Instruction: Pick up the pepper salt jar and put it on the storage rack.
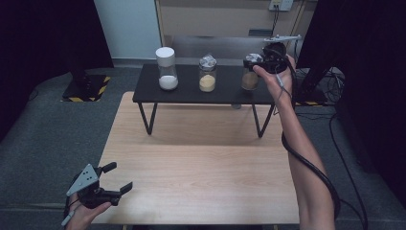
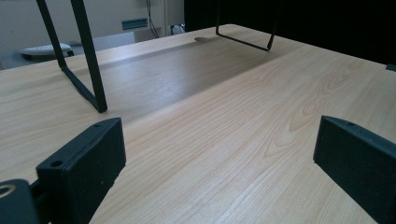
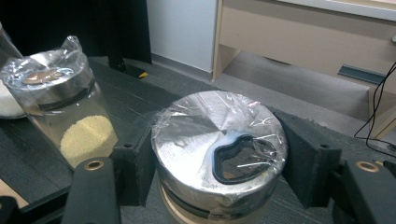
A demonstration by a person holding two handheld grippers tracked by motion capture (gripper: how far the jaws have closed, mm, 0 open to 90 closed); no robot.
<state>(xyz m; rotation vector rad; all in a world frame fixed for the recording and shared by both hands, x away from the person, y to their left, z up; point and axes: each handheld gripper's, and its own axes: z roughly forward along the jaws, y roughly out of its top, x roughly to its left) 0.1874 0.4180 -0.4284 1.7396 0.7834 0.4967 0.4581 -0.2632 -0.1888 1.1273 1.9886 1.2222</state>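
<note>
Pale wood-grain table (image 1: 201, 167), smooth, rectangular; grey floor around it, dark curtains left and right, beige cabinet at far wall. At far edge of table: low black shelf (image 1: 191, 91), flat matte top on thin bent-wire legs.

Near left: left gripper (image 1: 118, 177) held in left hand (image 1: 84, 213) just above near left corner of table. Black body, grey three-cornered plate on top. Jaws apart, nothing between them; in left gripper view blocky matte pads (image 2: 88, 158) wide of each other, bare grain between, shelf legs beyond.

On shelf, left to right:
- white-capped jar (image 1: 167, 68), clear cylinder, rounded white cap, white powder in lower part.
- middle jar (image 1: 207, 73), clear glass, shiny metal lid under crinkled plastic film, fine yellow grains in lower half. Seen also in right gripper view, left of the clamped jar, tilted in frame.
- right jar (image 1: 249, 76), clear glass, tan contents, standing at right end of shelf top, near middle jar but apart.

Far right: right gripper (image 1: 258, 62), in right hand (image 1: 280, 74), black cable trailing along forearm. Jaws clamped on right jar at its lid (image 3: 219, 149): round brushed metal, wrapped in wrinkled clear film, black loop-shaped mark on top. Foam-textured pads pressed against both sides of lid rim.
</note>
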